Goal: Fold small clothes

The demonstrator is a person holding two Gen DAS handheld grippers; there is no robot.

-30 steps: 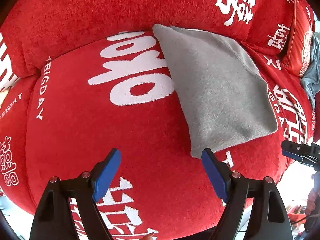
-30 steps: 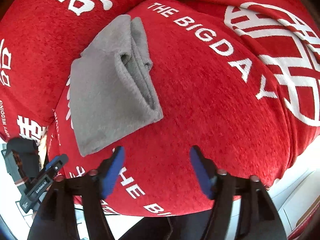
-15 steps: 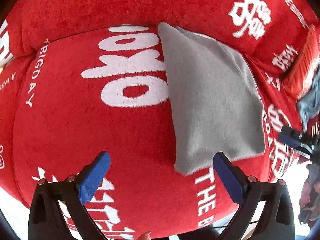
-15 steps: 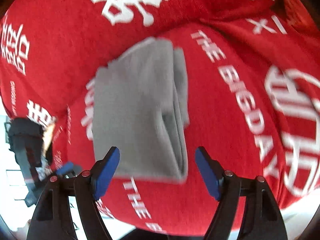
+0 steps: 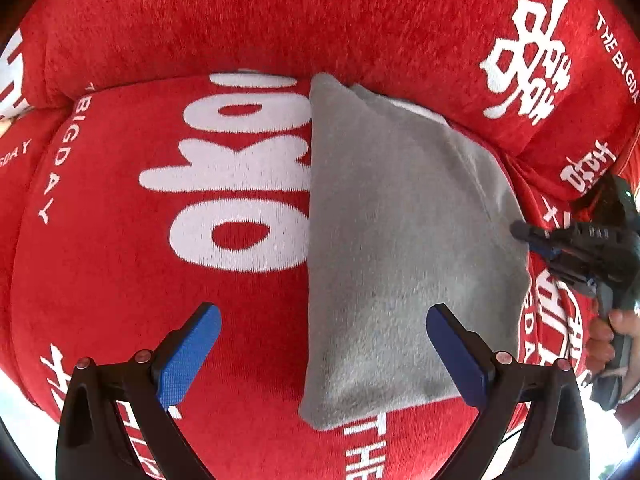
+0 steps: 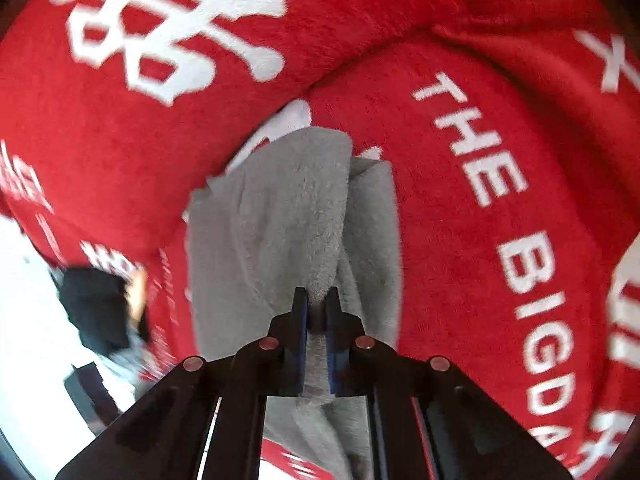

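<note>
- the grey cloth (image 5: 404,248) lies on the red sofa seat (image 5: 120,264), already folded into a thick pad, its far end up against the back cushion (image 5: 248,20) and its near corner close to the seat's front edge.
- from the right wrist view the cloth (image 6: 280,216) shows stacked layers along its right side, with one upper flap raised in a ridge.
- the right claw (image 6: 316,312) is pressed together on that ridge, pinching a bit of the cloth's edge; in the left view it (image 5: 532,236) meets the cloth at its right edge.
- the left claw (image 5: 320,356) hangs spread wide above the near end, gripping nothing; its right pad sits over the near right part of the cloth, the left pad over bare seat.
- my guess is the step is another fold, or a lift of the finished pad.
- to do it well, i'd check the pinch has all the layers wanted, since a thin bite on plush fabric could slip or peel only the top flap.
- the free claw would do best to close on the near edge, so both ends rise level and the stack doesn't fan open.
- a slow, low carry over the soft seat should keep the edges lined up.
- a hand (image 5: 616,340) holds the right tool at the frame's edge.
</note>
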